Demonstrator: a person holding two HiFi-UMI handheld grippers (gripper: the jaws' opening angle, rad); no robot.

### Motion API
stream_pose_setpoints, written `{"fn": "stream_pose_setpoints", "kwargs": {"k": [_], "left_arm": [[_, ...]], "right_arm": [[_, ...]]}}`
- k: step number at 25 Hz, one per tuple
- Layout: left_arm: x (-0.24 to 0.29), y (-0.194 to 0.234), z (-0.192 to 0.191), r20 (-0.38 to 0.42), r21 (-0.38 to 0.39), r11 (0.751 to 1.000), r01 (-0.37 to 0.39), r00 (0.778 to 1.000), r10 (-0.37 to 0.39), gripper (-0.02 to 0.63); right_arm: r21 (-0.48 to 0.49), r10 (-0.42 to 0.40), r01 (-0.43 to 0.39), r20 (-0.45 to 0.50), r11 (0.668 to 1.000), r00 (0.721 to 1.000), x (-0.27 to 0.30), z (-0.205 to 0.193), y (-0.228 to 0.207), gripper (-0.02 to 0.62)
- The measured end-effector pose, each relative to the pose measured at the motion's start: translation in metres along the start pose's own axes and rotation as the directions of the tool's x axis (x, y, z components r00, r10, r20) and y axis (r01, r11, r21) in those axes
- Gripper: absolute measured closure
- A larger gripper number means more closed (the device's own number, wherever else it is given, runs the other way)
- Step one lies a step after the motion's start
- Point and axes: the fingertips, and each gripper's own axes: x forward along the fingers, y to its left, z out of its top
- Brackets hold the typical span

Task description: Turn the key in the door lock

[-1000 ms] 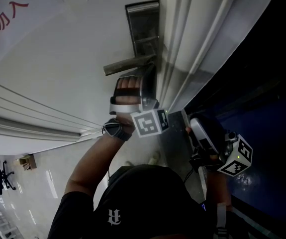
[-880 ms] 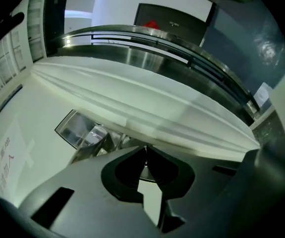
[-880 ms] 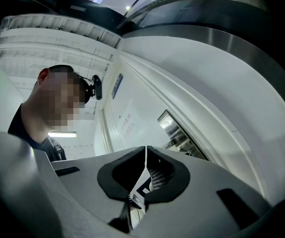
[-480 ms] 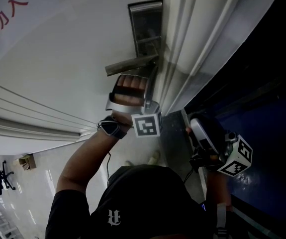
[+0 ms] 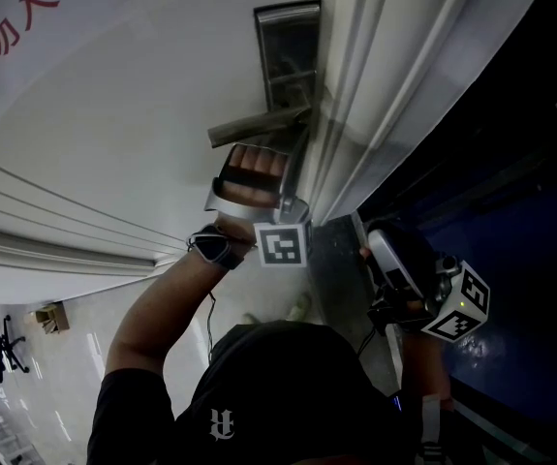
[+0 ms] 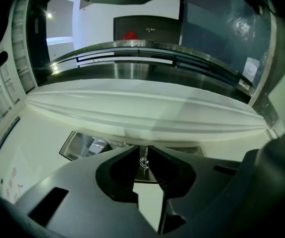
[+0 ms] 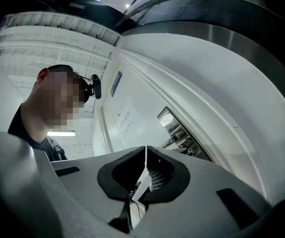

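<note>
A steel lock plate (image 5: pixel 288 51) with a lever handle (image 5: pixel 259 124) sits on the white door (image 5: pixel 142 114). My left gripper (image 5: pixel 295 168) is pressed up to the plate just below the handle. In the left gripper view its dark jaws are closed to a narrow slit, shut on a small silver key (image 6: pixel 143 162) that stands in the lock, with the left gripper (image 6: pixel 144 156) straight on to it. My right gripper (image 5: pixel 386 252) hangs low at the right, away from the door. It is shut, the right gripper (image 7: pixel 145 151) holding nothing.
White door-frame mouldings (image 5: pixel 375 95) run beside the lock, with dark glass (image 5: pixel 510 163) to their right. A red-lettered notice (image 5: pixel 7 27) is stuck on the door at upper left. The person's arm (image 5: pixel 152 327) and head fill the lower middle.
My left gripper has rolled at the lock: its marker cube has swung round and shifted slightly left. The right gripper has stayed where it was.
</note>
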Motion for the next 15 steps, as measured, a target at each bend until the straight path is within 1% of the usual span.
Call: {"fn": "stream_pose_setpoints", "kwargs": {"k": [2,4,6,8,9,10,11,12,13,14,15], "left_arm": [[-0.007,0.0,0.004,0.028,-0.015,1.0,-0.008,1.0,0.008,0.555],[-0.018,0.001,0.01,0.057,-0.036,0.999,-0.017,0.998,0.019,0.549],[-0.029,0.004,0.014,0.082,-0.076,0.997,-0.022,0.996,0.028,0.549],[-0.038,0.006,0.014,0.095,-0.153,0.988,-0.019,0.995,0.034,0.549],[-0.042,0.005,0.012,0.095,-0.213,0.977,-0.015,0.995,0.036,0.549],[-0.046,0.005,0.009,0.094,-0.289,0.957,-0.007,0.995,0.036,0.549],[-0.048,0.005,0.007,0.092,-0.373,0.928,0.005,0.995,0.032,0.549],[-0.05,0.005,0.003,0.089,-0.462,0.887,0.021,0.996,0.023,0.549],[-0.051,0.003,0.0,0.085,-0.554,0.831,0.039,0.996,0.011,0.549],[-0.051,0.002,-0.004,0.084,-0.649,0.759,0.057,0.996,-0.004,0.551],[-0.051,0.002,-0.008,0.083,-0.741,0.667,0.074,0.996,-0.019,0.551]], "right_arm": [[-0.003,-0.003,0.003,0.0,1.0,1.0,0.0,0.0,0.0,0.578],[-0.005,-0.008,0.008,0.001,1.0,1.0,0.0,-0.001,-0.001,0.578],[-0.014,-0.022,0.022,-0.001,1.0,1.0,0.001,-0.001,-0.004,0.578],[-0.037,-0.048,0.047,-0.009,0.998,0.999,0.001,-0.003,-0.007,0.578],[-0.056,-0.063,0.062,-0.016,0.997,0.998,0.001,-0.004,-0.009,0.578],[-0.079,-0.078,0.076,-0.024,0.994,0.997,0.002,-0.005,-0.011,0.578],[-0.104,-0.095,0.091,-0.035,0.99,0.995,0.003,-0.007,-0.013,0.578],[-0.13,-0.113,0.106,-0.046,0.986,0.993,0.004,-0.008,-0.015,0.578],[-0.157,-0.131,0.121,-0.058,0.98,0.99,0.005,-0.01,-0.018,0.578],[-0.185,-0.149,0.135,-0.068,0.973,0.986,0.007,-0.012,-0.02,0.578],[-0.217,-0.168,0.148,-0.075,0.965,0.983,0.009,-0.013,-0.022,0.578]]}}
